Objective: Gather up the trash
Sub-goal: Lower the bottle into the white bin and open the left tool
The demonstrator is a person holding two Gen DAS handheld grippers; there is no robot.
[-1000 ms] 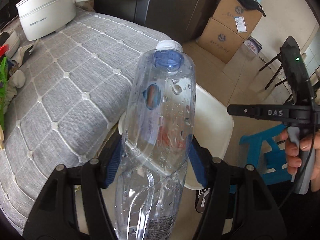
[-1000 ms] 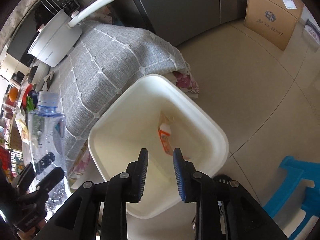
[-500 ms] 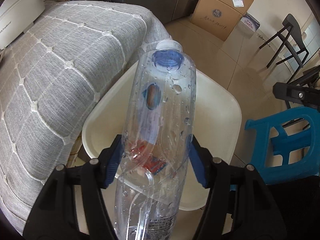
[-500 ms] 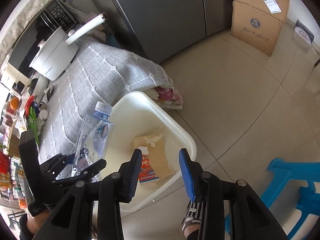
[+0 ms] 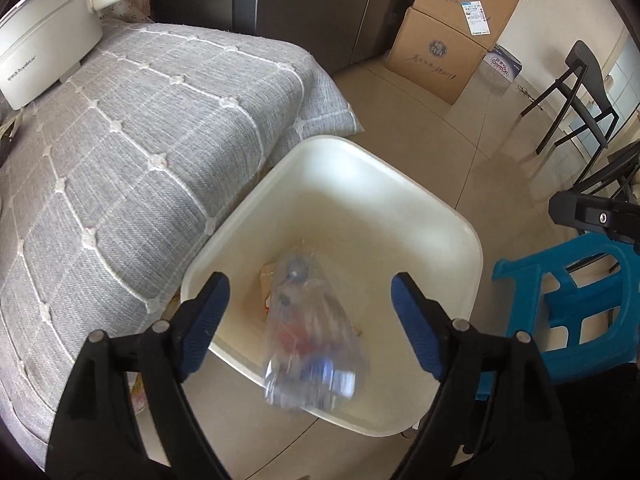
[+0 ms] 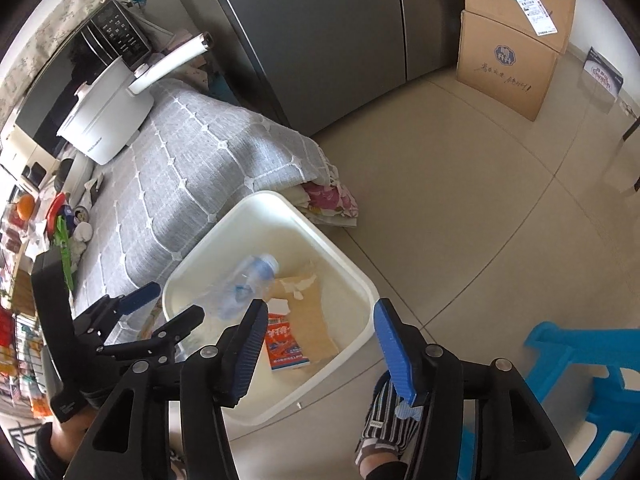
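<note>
Where the grey quilted cloth (image 5: 132,168) drapes over the table edge, a white bin (image 5: 460,240) stands on the tiled floor (image 6: 460,200) just beside it, its near corner touching the hanging fabric. Dark cabinet fronts (image 6: 320,40) rise behind, with two stacked cardboard boxes (image 6: 516,40) to their right. A white pot (image 5: 44,52) with a long handle sits on the cloth at the far end, and a blue stool (image 5: 568,304) stands right of the bin.

The clear plastic bottle (image 5: 310,344) is inside the bin's opening, blurred in both views. Its long axis runs from the near rim towards the bin's middle: the cap end points away from the left gripper and down into the bin, the base end lies nearest the gripper. In the right wrist view the bottle (image 6: 248,284) slants with its cap up and to the right, over a brown paper bag (image 6: 308,312) and a red and white packet (image 6: 286,342) on the bin's floor. Whether it touches them cannot be told.

The left gripper (image 5: 310,314) hangs above the bin's near rim with its blue pads spread wide. The bottle lies between the pads in the picture but below them, touching neither. The right gripper (image 6: 320,340) is also spread apart and holds nothing, poised over the bin's right side, the bottle to its left.
</note>
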